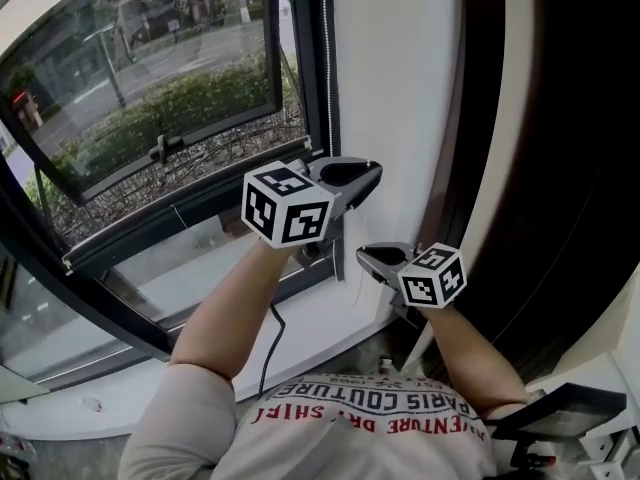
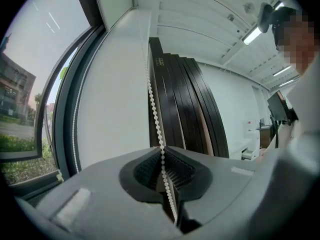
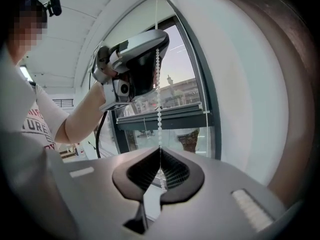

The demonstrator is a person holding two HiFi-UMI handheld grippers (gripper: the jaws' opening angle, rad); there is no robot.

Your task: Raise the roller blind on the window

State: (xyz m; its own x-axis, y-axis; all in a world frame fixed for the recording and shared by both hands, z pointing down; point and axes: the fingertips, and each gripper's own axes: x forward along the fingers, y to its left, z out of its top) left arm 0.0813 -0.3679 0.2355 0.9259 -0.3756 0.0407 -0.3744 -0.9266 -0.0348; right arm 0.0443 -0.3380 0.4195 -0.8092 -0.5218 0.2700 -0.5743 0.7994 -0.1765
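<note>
A white bead chain [image 2: 152,109] runs down from above into my left gripper [image 2: 161,148], whose jaws are shut on it. The same chain [image 3: 159,109] carries on downward into my right gripper [image 3: 160,150], also shut on it, just below. In the right gripper view the left gripper [image 3: 158,43] sits above with the chain taut between the two. The head view shows the left gripper [image 1: 368,174] higher and the right gripper [image 1: 364,254] lower, both by the white wall [image 1: 400,88] beside the window [image 1: 150,98]. A second chain strand [image 3: 205,84] hangs along the window frame.
Dark panels [image 2: 190,109] lean against the wall right of the chain, showing as a dark brown mass [image 1: 560,168] in the head view. A white sill [image 1: 300,338] lies under the window. A black cable [image 1: 270,348] trails from the left gripper.
</note>
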